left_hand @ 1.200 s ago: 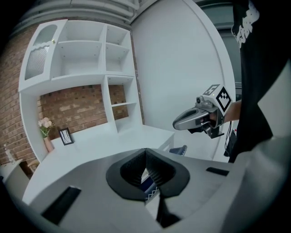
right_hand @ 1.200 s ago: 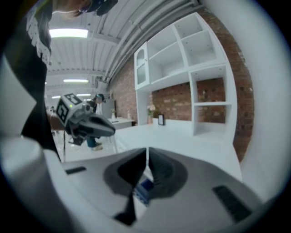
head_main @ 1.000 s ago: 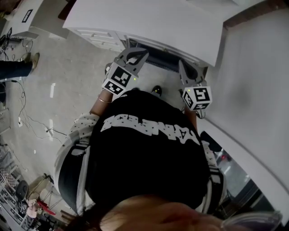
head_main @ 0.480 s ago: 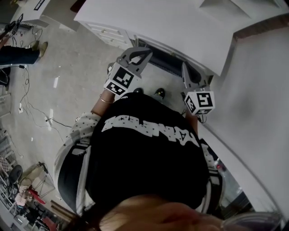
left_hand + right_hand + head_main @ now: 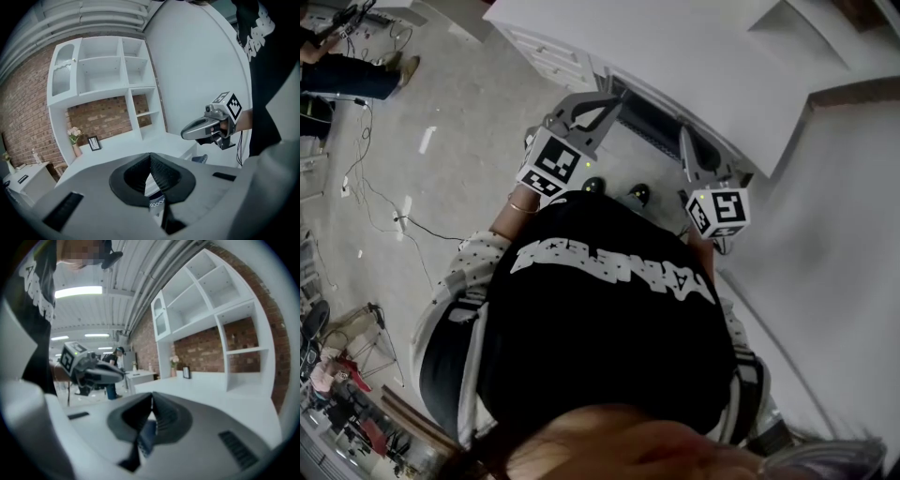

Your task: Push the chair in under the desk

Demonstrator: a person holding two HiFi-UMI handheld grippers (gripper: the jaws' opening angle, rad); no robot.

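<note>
Head view: dominated by a pale grey floor (image 5: 469, 141) at the left and by a broad white desk (image 5: 675, 56) running across the top. Filled below by the person's black printed shirt (image 5: 600, 319) and spotted sleeves (image 5: 473, 258). In the left gripper view, rising from the desk's far side against a brick wall (image 5: 28, 122), a white shelf unit (image 5: 105, 70) with open compartments. Next in size, the chair (image 5: 649, 120): tucked almost wholly beneath the desk top, with only a dark strip showing right under the near edge, between the two grippers. At the strip's left end the left gripper (image 5: 609, 101), reaching to that edge, and at its right end the right gripper (image 5: 682, 136); impossible to tell from above whether either touches the chair. Both seen in their own views with ribbed pads (image 5: 163, 172) pressed together at the tips and nothing pinched between; just a patch of dark blue visible through the gap lower down, too little of it to name. A marker cube (image 5: 551, 162) at the rear of each gripper, close to the shirt. Smaller yet, on the desk by the shelves, a vase of pale flowers (image 5: 75, 140) and just beside it a little framed picture (image 5: 94, 143). Smallest, two dark rounded shapes (image 5: 592, 185) on the floor between the cubes, each with a green spot, too small to identify.
</note>
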